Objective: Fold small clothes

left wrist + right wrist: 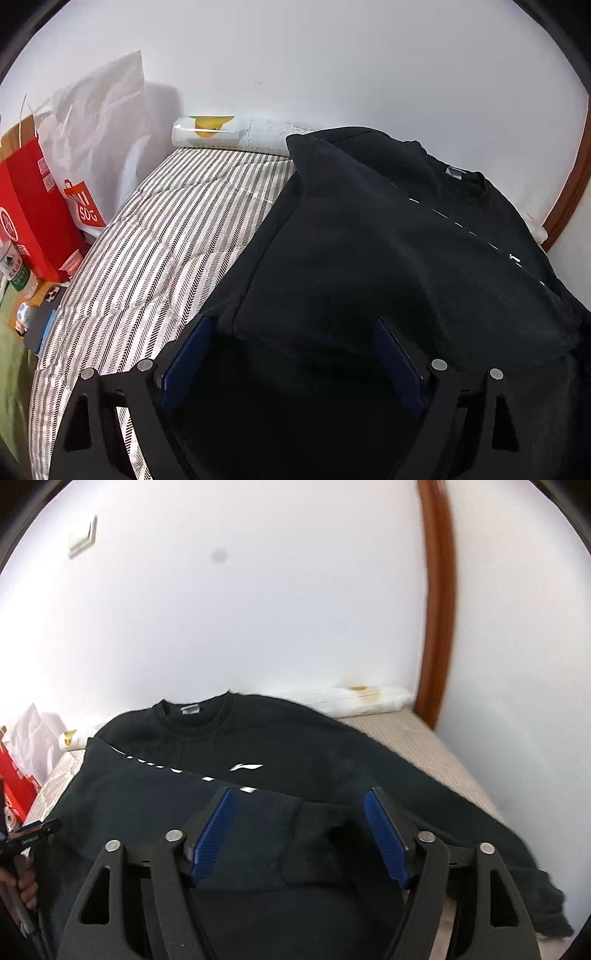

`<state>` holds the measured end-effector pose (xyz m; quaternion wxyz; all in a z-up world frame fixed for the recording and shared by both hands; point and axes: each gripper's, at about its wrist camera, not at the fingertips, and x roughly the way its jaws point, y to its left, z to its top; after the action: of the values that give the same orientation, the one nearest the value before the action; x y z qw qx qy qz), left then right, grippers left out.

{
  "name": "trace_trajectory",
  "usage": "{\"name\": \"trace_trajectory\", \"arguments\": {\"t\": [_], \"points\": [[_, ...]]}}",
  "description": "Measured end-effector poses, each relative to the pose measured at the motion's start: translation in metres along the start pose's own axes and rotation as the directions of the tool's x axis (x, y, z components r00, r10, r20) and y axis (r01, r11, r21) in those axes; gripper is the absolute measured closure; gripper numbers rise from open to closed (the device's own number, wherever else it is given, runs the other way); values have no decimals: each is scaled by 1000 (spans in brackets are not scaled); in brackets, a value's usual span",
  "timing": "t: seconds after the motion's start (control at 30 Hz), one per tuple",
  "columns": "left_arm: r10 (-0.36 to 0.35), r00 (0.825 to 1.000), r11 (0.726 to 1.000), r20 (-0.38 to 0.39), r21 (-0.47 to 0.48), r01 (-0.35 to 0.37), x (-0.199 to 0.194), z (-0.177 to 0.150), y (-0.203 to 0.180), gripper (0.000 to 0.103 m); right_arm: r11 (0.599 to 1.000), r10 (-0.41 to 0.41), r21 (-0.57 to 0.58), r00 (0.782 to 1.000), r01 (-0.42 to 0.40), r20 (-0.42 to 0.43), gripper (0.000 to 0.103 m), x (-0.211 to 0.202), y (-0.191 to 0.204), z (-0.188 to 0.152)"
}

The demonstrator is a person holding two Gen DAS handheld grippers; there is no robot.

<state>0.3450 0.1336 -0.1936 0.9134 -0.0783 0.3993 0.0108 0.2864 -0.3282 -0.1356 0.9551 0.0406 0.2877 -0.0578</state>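
Note:
A black sweatshirt (pixel 388 240) with a white logo lies on the striped bed (pixel 147 251). Its left sleeve is folded across the chest. My left gripper (pixel 291 325) is open and hangs over the garment's left edge, holding nothing. In the right wrist view the sweatshirt (pixel 295 753) lies collar toward the wall, and the folded sleeve's cuff (pixel 317 834) sits between the blue pads (pixel 384 834) of my open right gripper (pixel 299 797). The left gripper (pixel 33 830) shows at the far left edge.
A red paper bag (pixel 33 221) and a white shopping bag (pixel 92 147) stand left of the bed. A clear roll (pixel 207 131) lies by the white wall. Small items (pixel 33 317) lie on the green surface. A brown door frame (pixel 436 602) rises at the right.

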Motion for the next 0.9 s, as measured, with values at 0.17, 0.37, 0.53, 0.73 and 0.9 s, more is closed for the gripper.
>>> {"name": "trace_trajectory", "arguments": {"t": [0.17, 0.37, 0.53, 0.73, 0.9], "points": [[-8, 1000, 1000, 16, 6, 8, -6, -1, -5, 15, 992, -121, 17, 992, 121, -29, 23, -37, -73, -39], [4, 1000, 999, 24, 37, -5, -8, -7, -15, 14, 942, -319, 60, 935, 332, -156, 20, -56, -175, -100], [-2, 999, 999, 35, 38, 0, -22, -10, -26, 14, 912, -341, 138, 901, 386, -268, 20, -60, -239, -135], [-16, 999, 993, 38, 121, 12, -49, -22, -53, 14, 910, -361, 82, 874, 406, -327, 20, -46, -268, -154], [76, 994, 982, 83, 165, -89, -71, -34, -58, 14, 927, -301, 123, 900, 353, -315, 16, -37, -287, -159]]}}
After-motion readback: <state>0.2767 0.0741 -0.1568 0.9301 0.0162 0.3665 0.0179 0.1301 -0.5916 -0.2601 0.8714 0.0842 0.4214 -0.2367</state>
